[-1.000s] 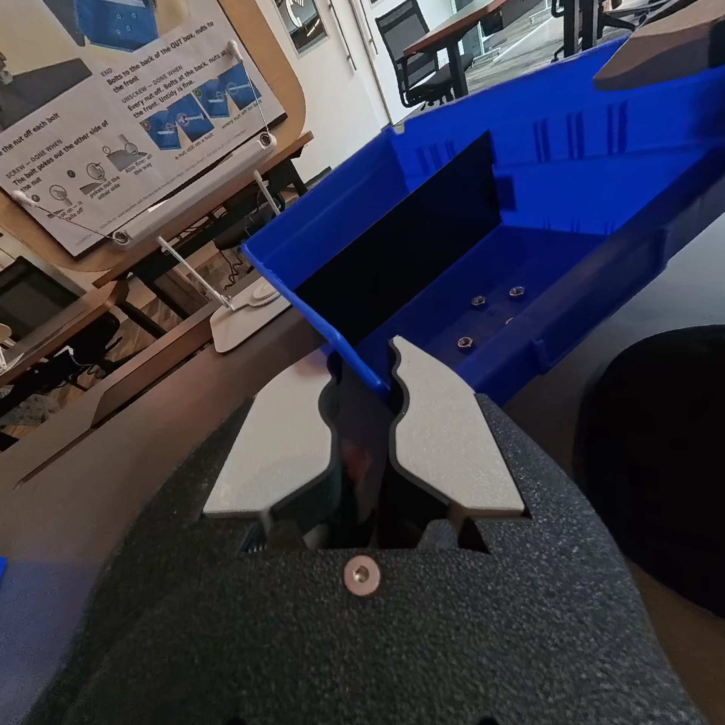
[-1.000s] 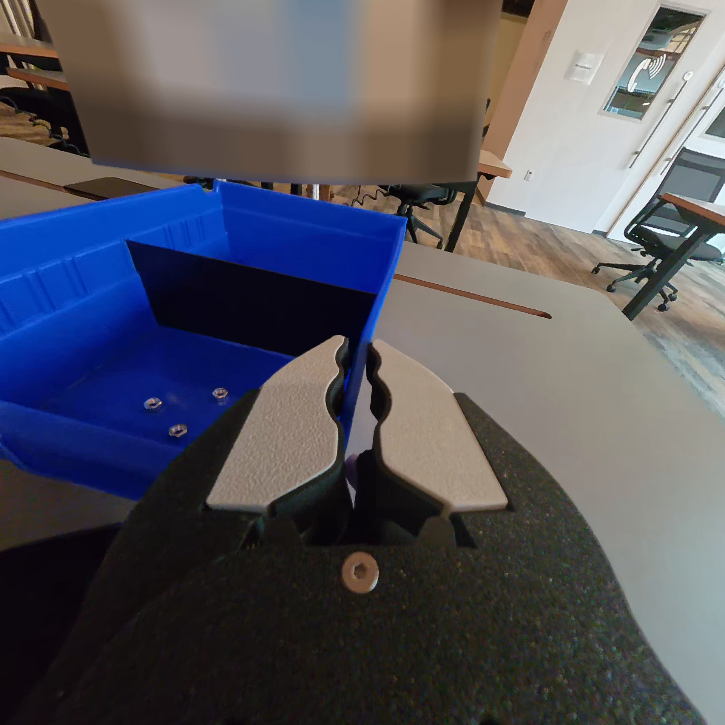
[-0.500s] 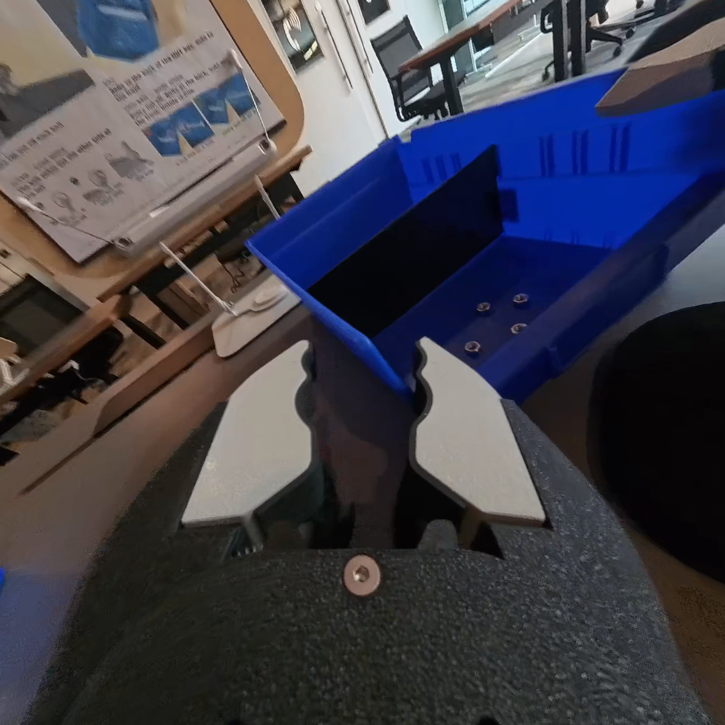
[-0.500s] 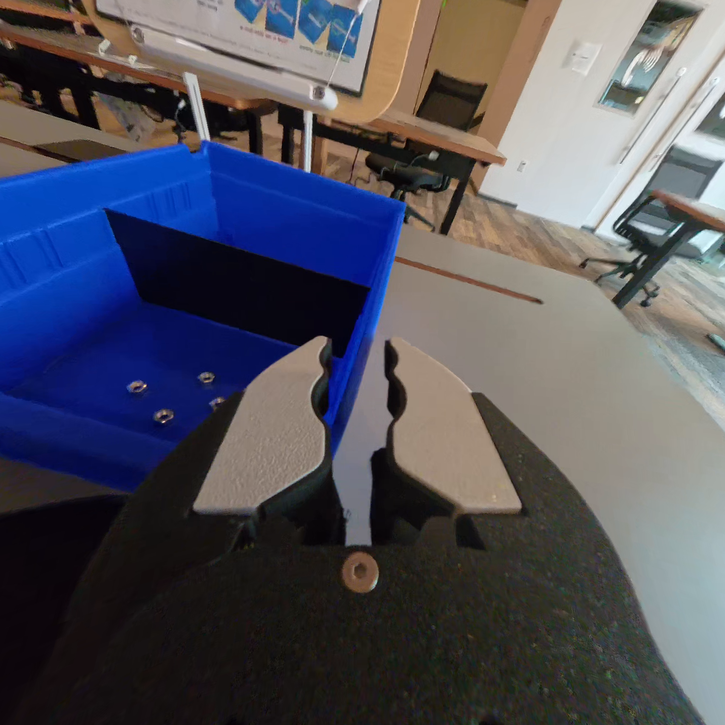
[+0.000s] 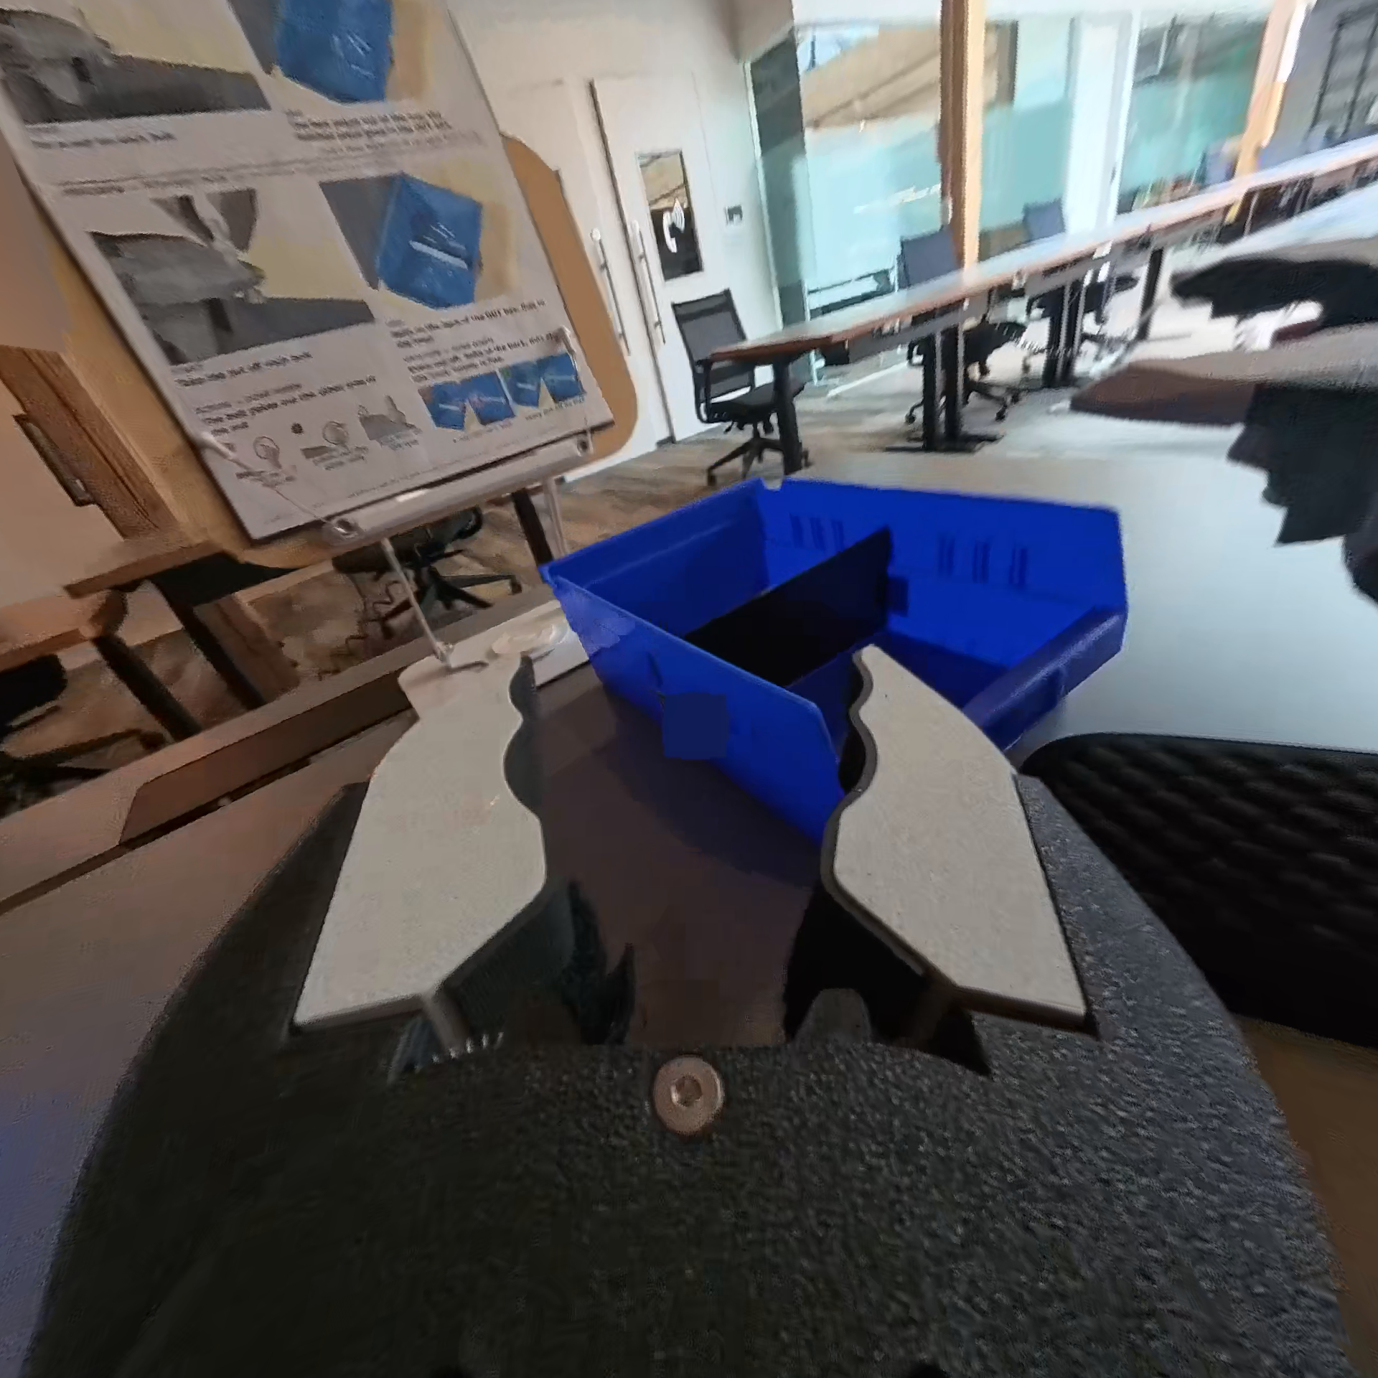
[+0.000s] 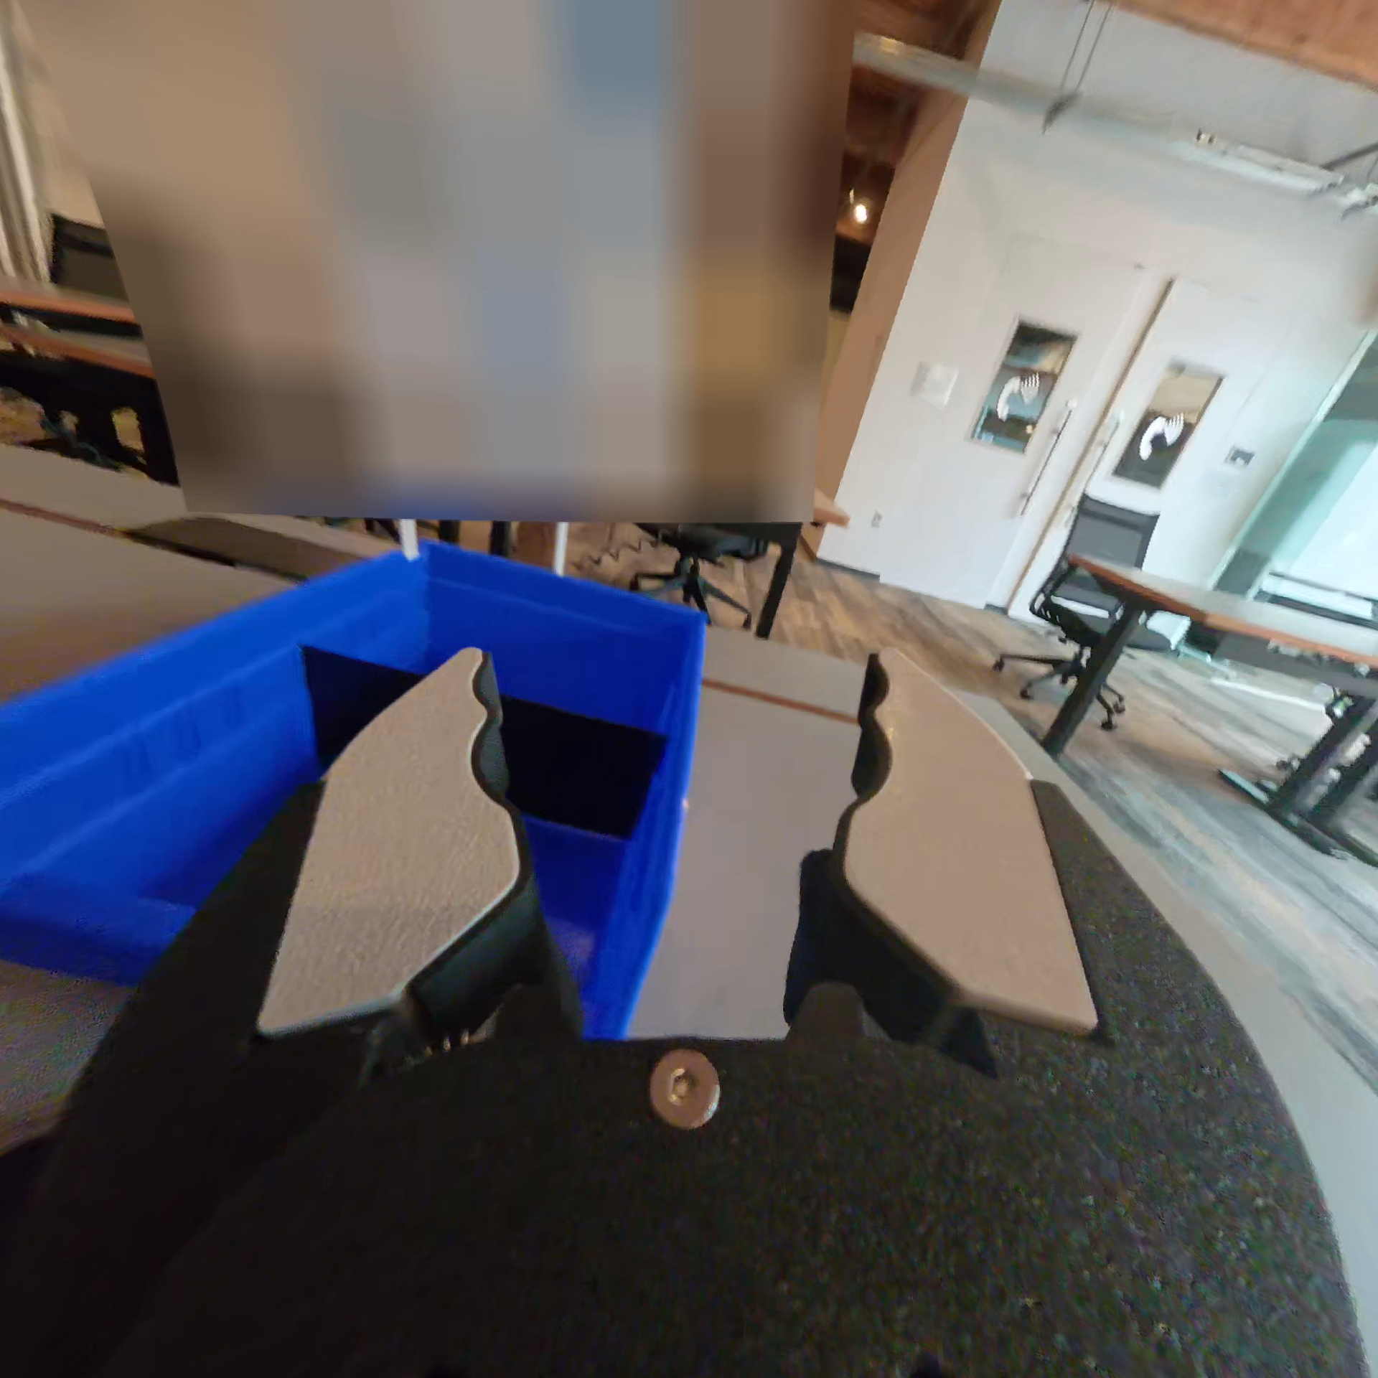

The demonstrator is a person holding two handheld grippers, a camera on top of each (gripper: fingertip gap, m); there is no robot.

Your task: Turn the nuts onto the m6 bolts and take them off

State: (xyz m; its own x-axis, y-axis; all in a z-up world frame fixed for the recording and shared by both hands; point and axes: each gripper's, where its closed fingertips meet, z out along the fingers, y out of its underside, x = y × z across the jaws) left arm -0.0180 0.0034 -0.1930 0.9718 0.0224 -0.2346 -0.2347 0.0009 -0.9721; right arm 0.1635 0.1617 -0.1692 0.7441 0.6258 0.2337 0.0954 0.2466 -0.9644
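A blue bin (image 5: 746, 738) with a black divider (image 5: 805, 619) stands on the grey table. My left gripper (image 5: 693, 667) is open and holds nothing. The bin's near left corner lies between its fingers, close to the right fingertip (image 5: 895, 716), with no pad pressing on it. In the right wrist view the bin (image 6: 186, 753) is at the left, and its right wall (image 6: 675, 746) stands in the gap of my right gripper (image 6: 675, 660), untouched. That gripper is open wide and holds nothing. The bin's floor, nuts and bolts are hidden.
An instruction sheet on a stand (image 5: 298, 298) rises behind the bin, its base (image 5: 507, 649) on the table. A black textured body (image 5: 1208, 857) lies at the right. Grey table top (image 6: 753, 820) extends right of the bin. Desks and chairs (image 6: 1103, 596) stand beyond.
Both grippers were shut on the bin's side walls, then opened wide and let go. Both drew back from the bin. The nuts on the bin floor have dropped out of sight.
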